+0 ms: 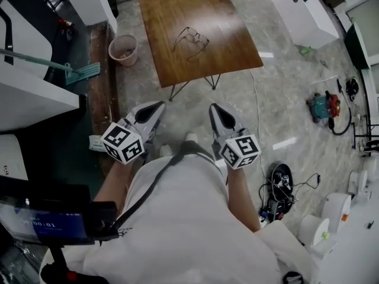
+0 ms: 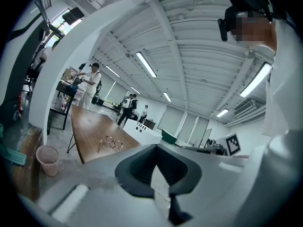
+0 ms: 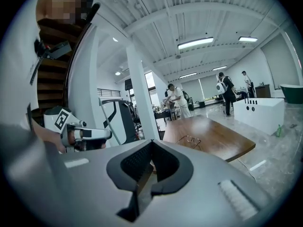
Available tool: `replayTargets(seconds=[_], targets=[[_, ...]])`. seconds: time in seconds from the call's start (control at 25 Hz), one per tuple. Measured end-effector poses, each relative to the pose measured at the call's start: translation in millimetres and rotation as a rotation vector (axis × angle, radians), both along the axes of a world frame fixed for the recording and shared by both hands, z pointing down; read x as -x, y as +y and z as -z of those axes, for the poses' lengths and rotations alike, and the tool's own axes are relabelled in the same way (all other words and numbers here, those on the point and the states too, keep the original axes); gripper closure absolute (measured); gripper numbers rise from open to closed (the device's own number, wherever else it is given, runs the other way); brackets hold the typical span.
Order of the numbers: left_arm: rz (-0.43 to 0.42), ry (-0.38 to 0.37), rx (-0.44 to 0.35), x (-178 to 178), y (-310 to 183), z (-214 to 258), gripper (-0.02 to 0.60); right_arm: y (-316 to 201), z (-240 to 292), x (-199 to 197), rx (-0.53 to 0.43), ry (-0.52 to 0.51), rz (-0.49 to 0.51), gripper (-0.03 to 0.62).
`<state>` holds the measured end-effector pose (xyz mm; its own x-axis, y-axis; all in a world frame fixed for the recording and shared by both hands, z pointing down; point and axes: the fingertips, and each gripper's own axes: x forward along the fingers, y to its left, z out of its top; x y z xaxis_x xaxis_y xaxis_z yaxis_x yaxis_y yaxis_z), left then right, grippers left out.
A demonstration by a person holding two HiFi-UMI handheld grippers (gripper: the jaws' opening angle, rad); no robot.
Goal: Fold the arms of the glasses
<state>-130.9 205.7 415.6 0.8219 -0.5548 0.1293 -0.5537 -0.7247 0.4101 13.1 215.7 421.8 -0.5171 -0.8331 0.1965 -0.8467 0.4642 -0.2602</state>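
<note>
Glasses (image 1: 190, 40), arms open, lying on table (image 1: 172, 64). Left gripper (image 1: 160, 105), right gripper (image 1: 212, 107): jaws closed, empty, short of table.

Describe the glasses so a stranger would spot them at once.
A long brown wooden table stands ahead of the person. Near its close end lie the glasses: thin dark wire frames, arms spread open, the only thing on the visible tabletop.

Grey marbled floor (image 1: 284, 105) — a brown wooden table (image 1: 172, 5), a pink bin (image 1: 124, 49) beside it, strip lights (image 3: 195, 43) overhead
</note>
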Motion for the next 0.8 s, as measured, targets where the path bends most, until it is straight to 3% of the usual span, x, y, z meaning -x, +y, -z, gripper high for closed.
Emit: replayTargets(seconds=[0.36,0.52,0.8], targets=[[-0.013,0.038,0.12,-18.1,-46.1,-25.5,0.575,-56.8,-17.3,0.3,0.01,0.01,0.058,0.585],[-0.056,0.043,0.185,-45.6,-74.6,-34.7,0.576,-103.3,-19.3,-5.2,0.011,0.0,0.106,0.585],[-0.047,0.04,0.196,-93.0,-145.2,-38.5,0.589,-195.4,-25.4,-31.1,0.015,0.03,0.194,0.585]])
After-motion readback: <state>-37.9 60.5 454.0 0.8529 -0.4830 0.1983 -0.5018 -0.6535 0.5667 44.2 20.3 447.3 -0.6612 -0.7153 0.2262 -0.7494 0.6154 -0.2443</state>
